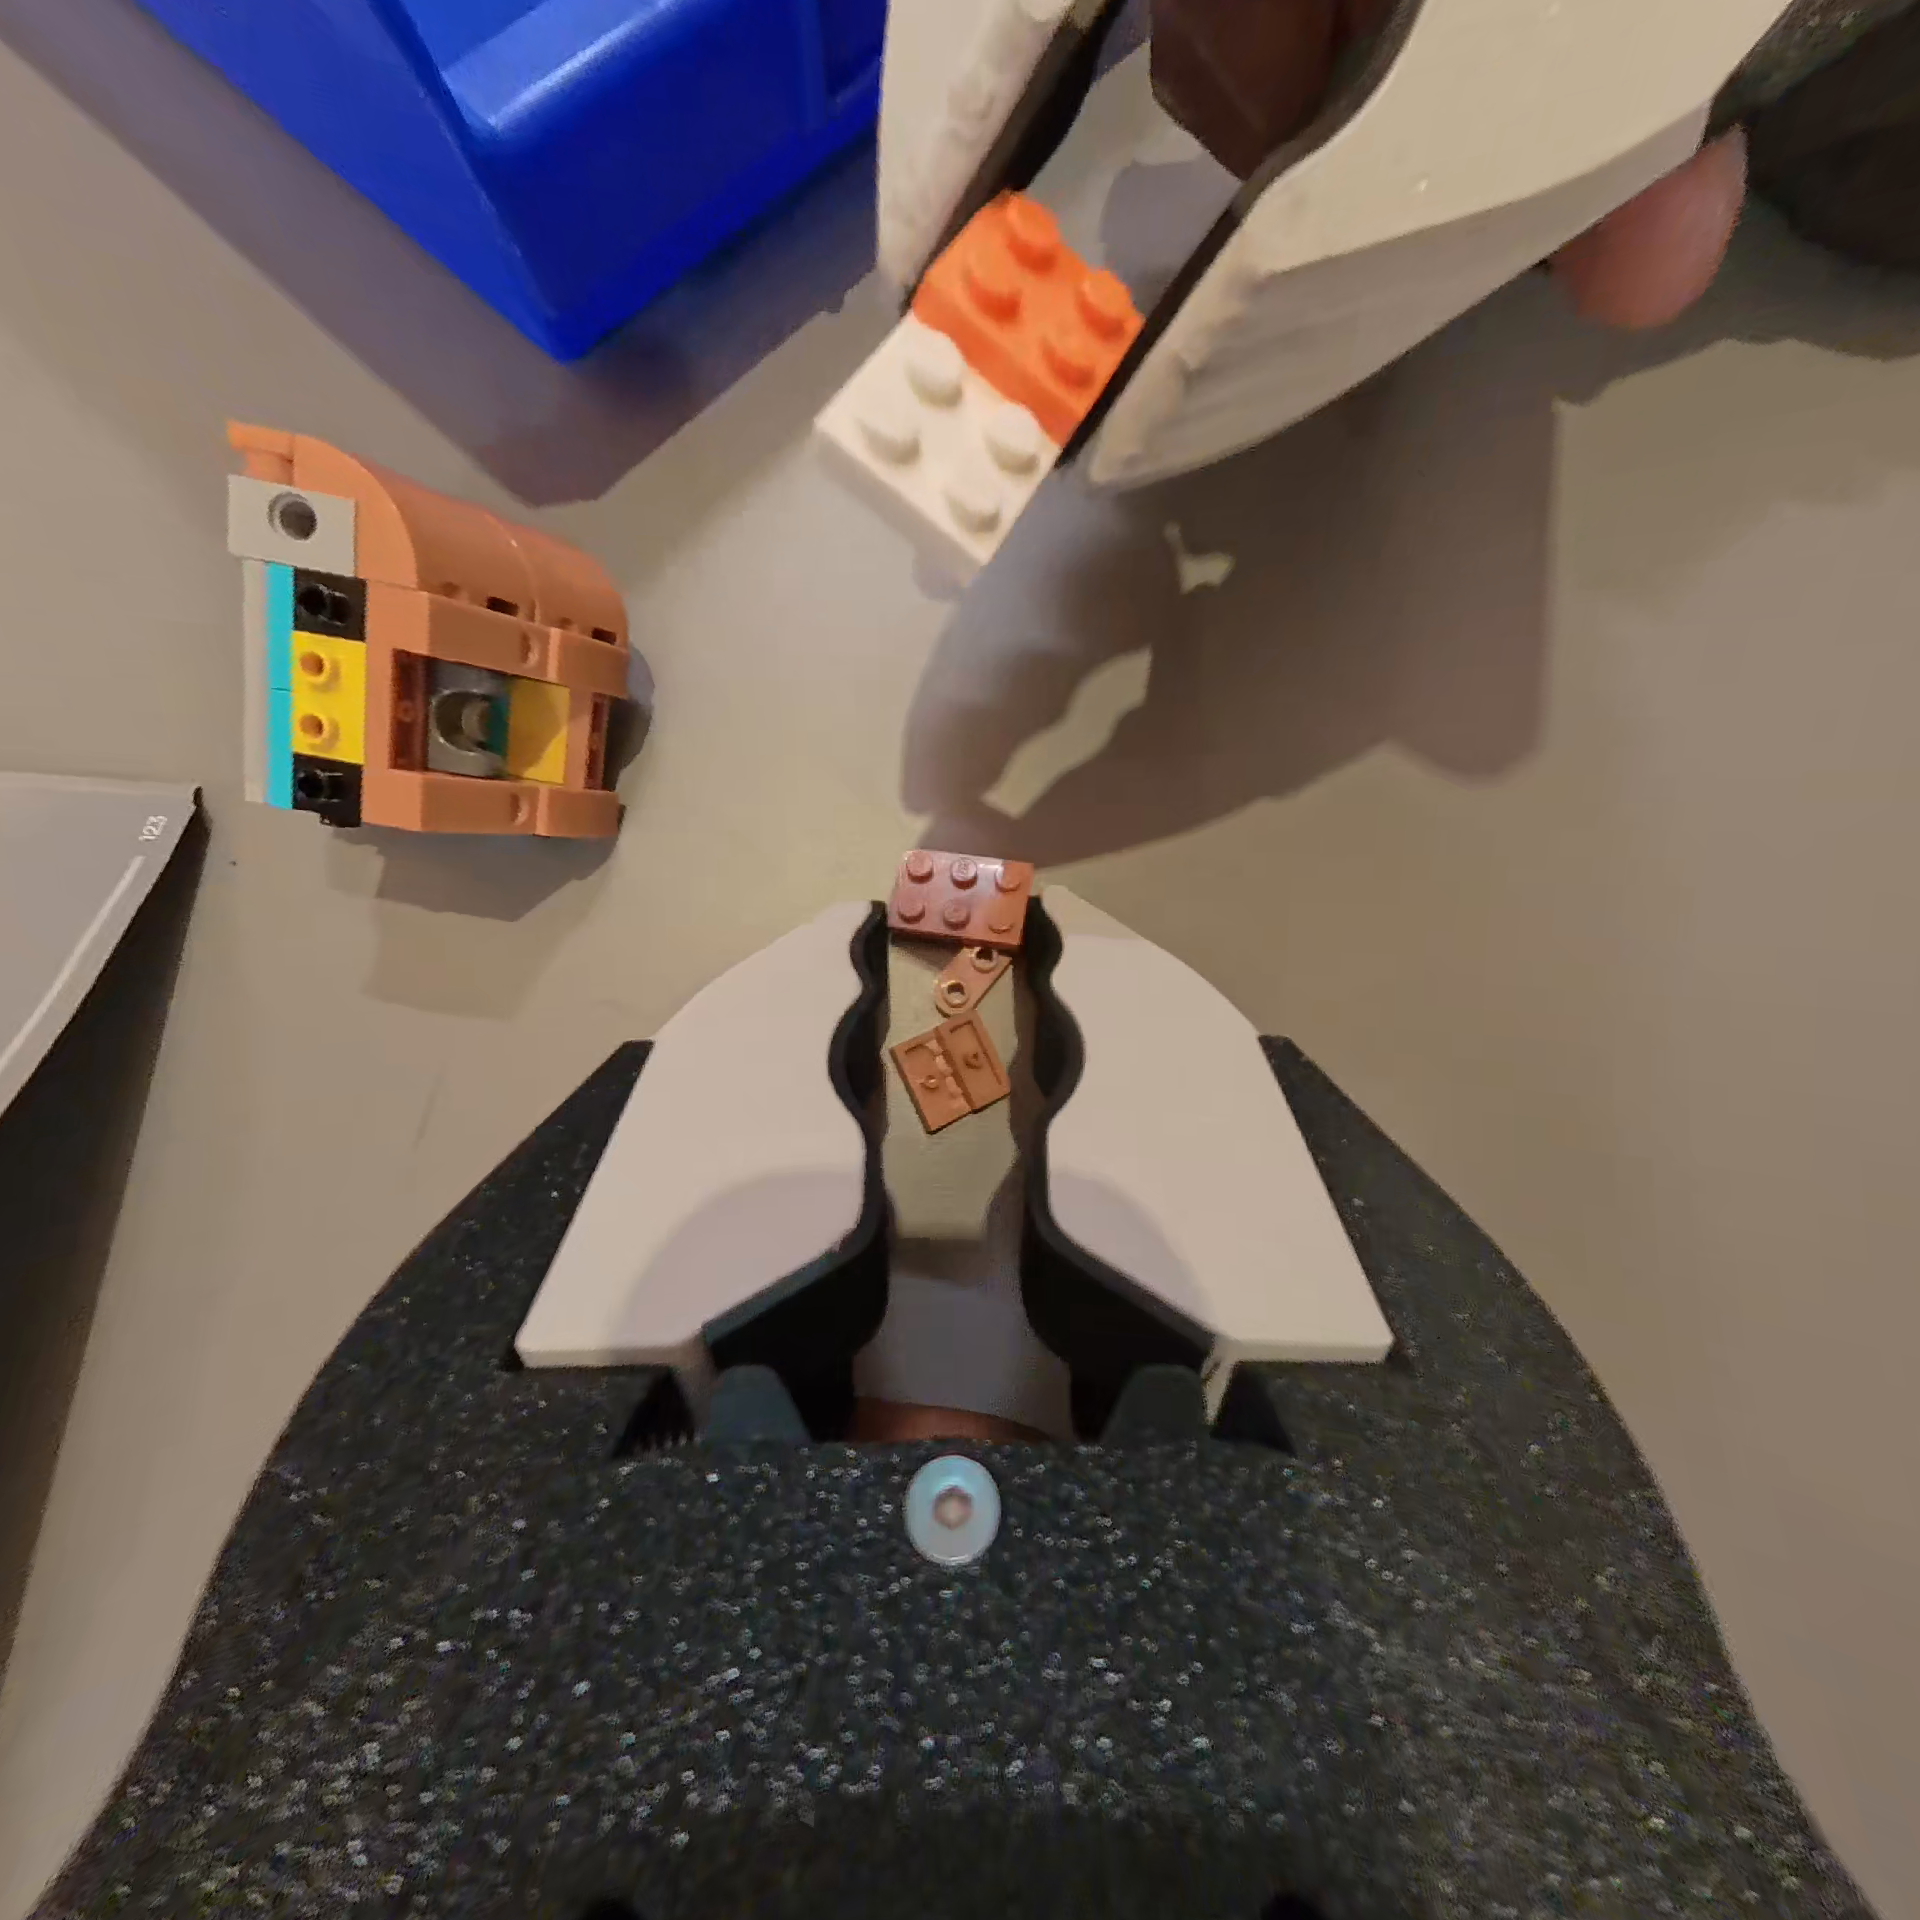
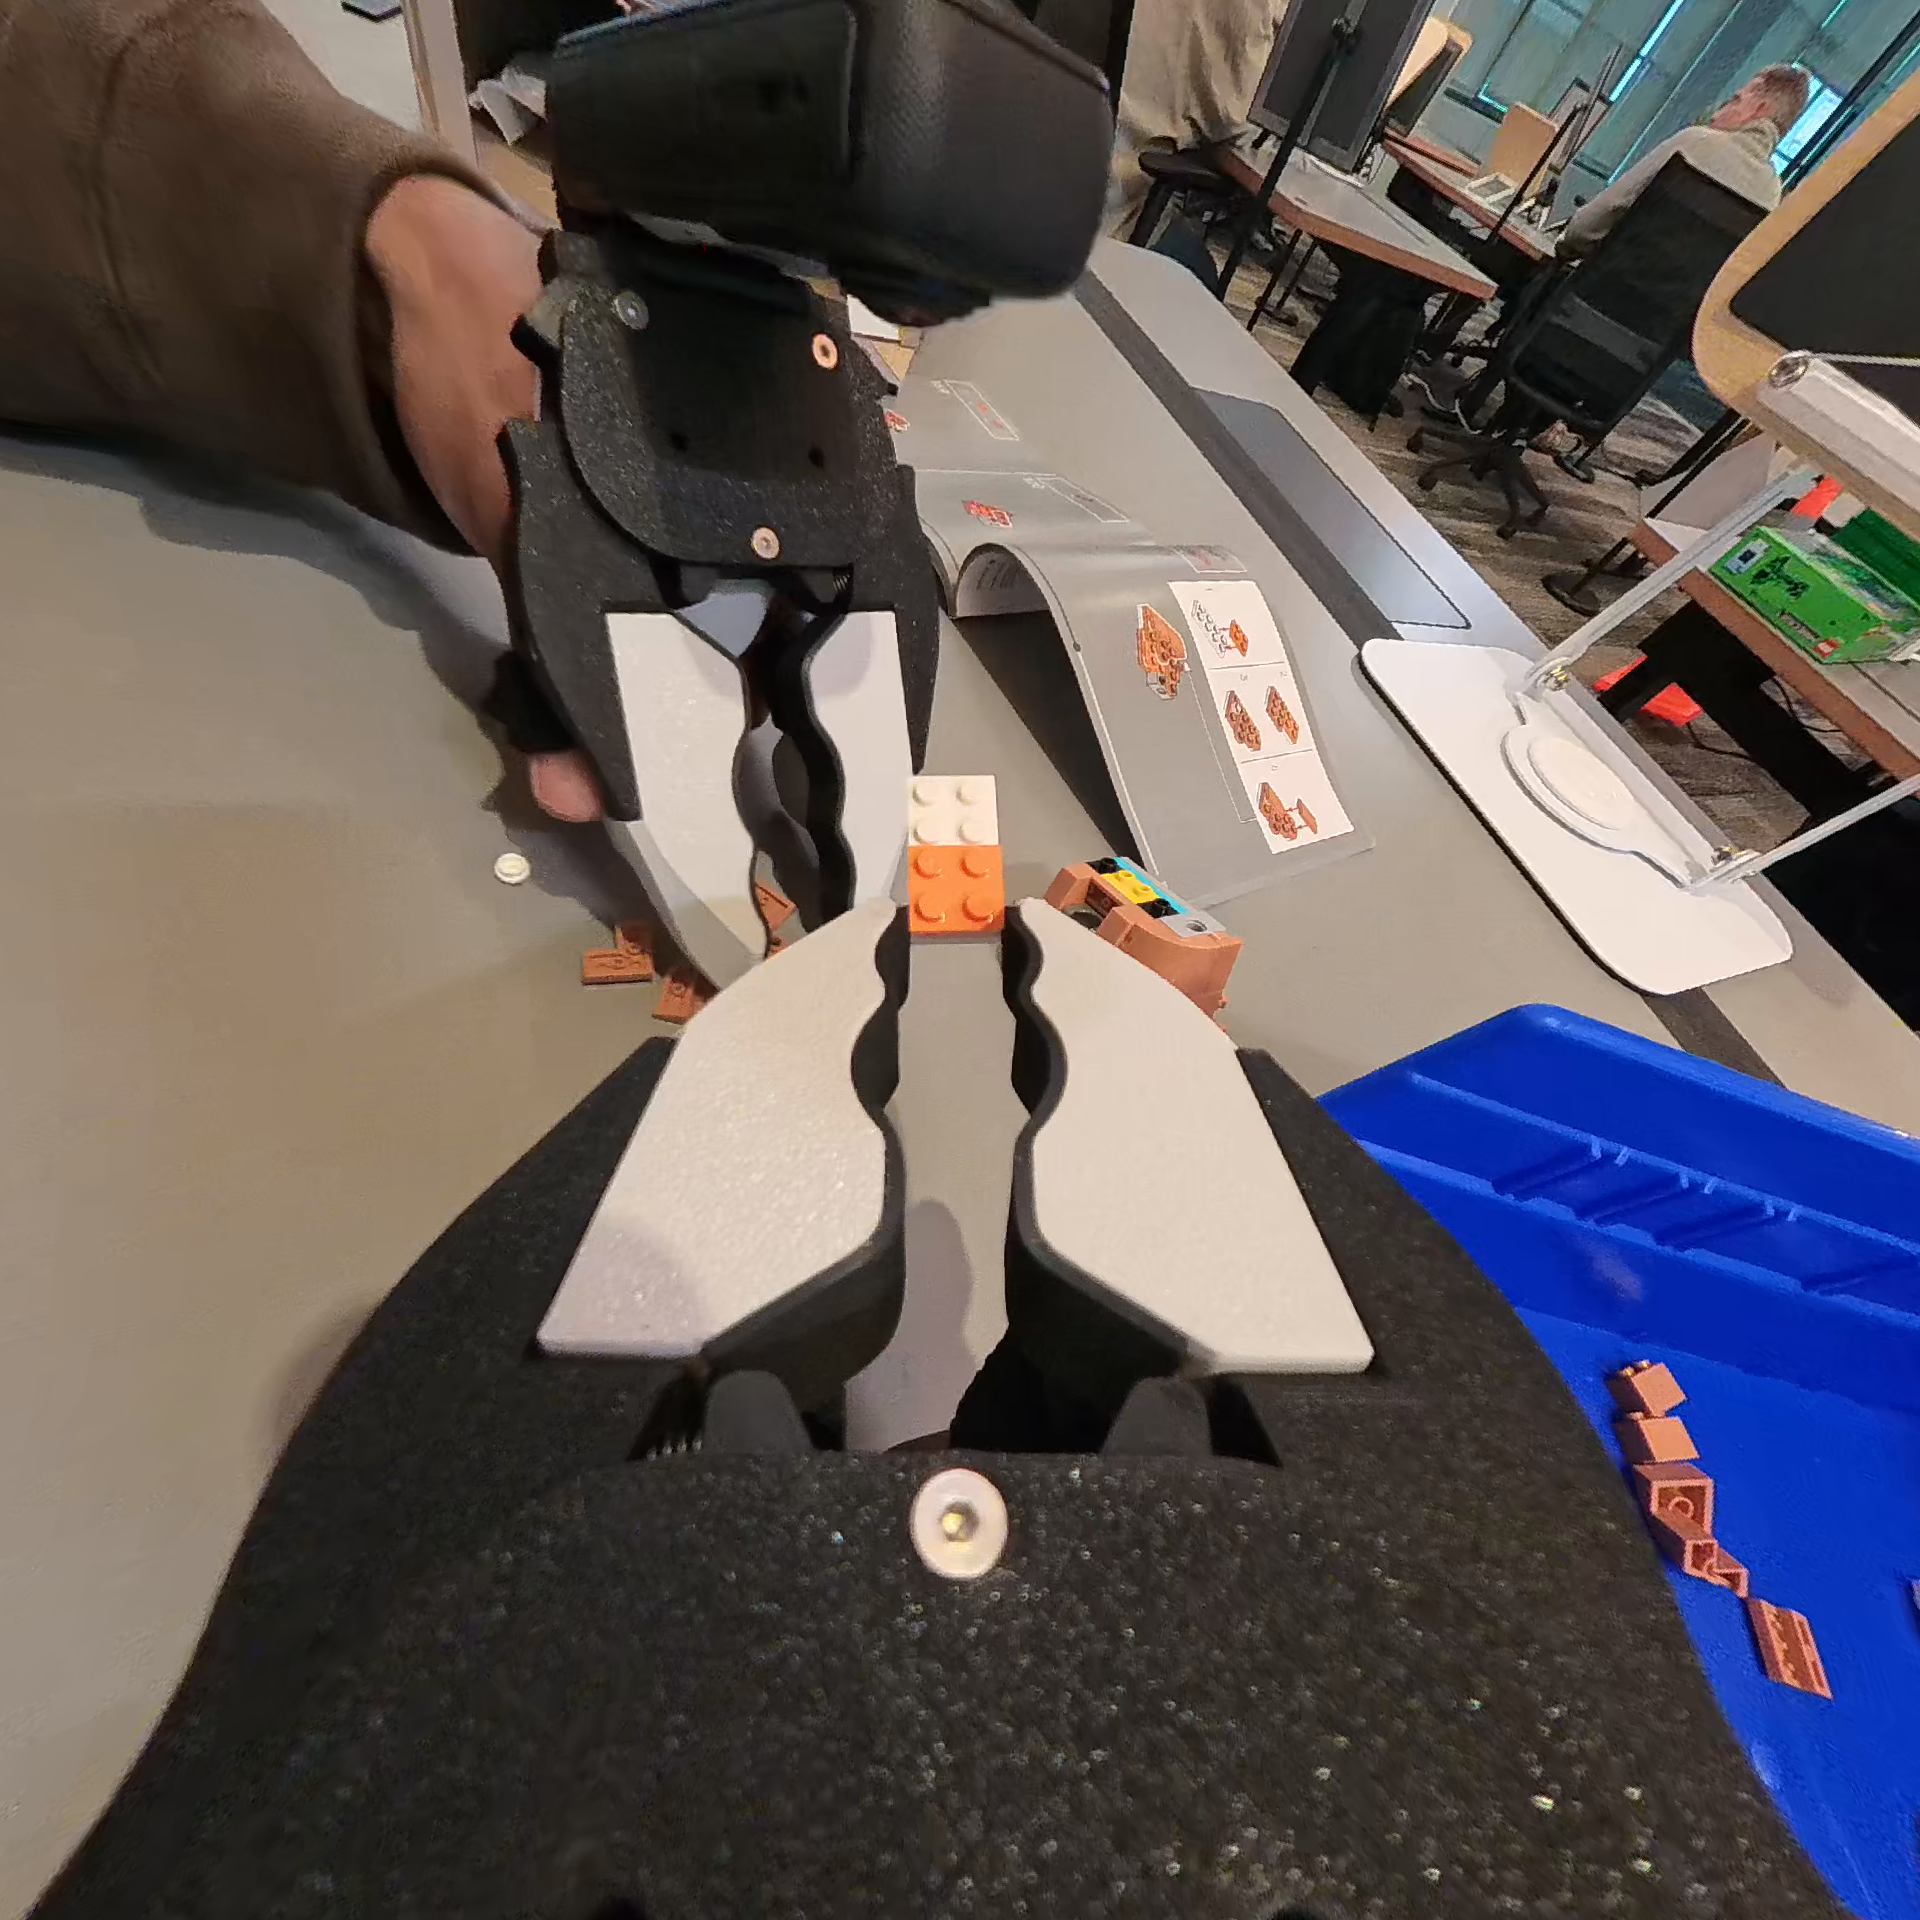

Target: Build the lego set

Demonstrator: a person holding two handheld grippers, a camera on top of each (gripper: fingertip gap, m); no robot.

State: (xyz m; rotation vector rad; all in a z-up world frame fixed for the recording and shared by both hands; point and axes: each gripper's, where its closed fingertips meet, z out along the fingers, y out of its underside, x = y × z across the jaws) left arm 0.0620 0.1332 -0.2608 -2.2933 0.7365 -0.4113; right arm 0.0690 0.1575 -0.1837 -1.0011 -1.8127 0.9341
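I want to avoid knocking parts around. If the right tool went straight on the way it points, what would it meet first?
Probably the orange-and-white plate stack: the open right tool points at its orange end, which sits right at the fingertips. Depth is unclear.

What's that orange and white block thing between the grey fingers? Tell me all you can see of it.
The orange and white block looks like glossy plastic: an orange studded brick joined end to end with a white one, each showing four round studs. It lies flat, studs up, on the grey table. The right tool straddles its orange end with jaws apart; whether the fingers touch it is unclear. A tan half-built model sits nearby.
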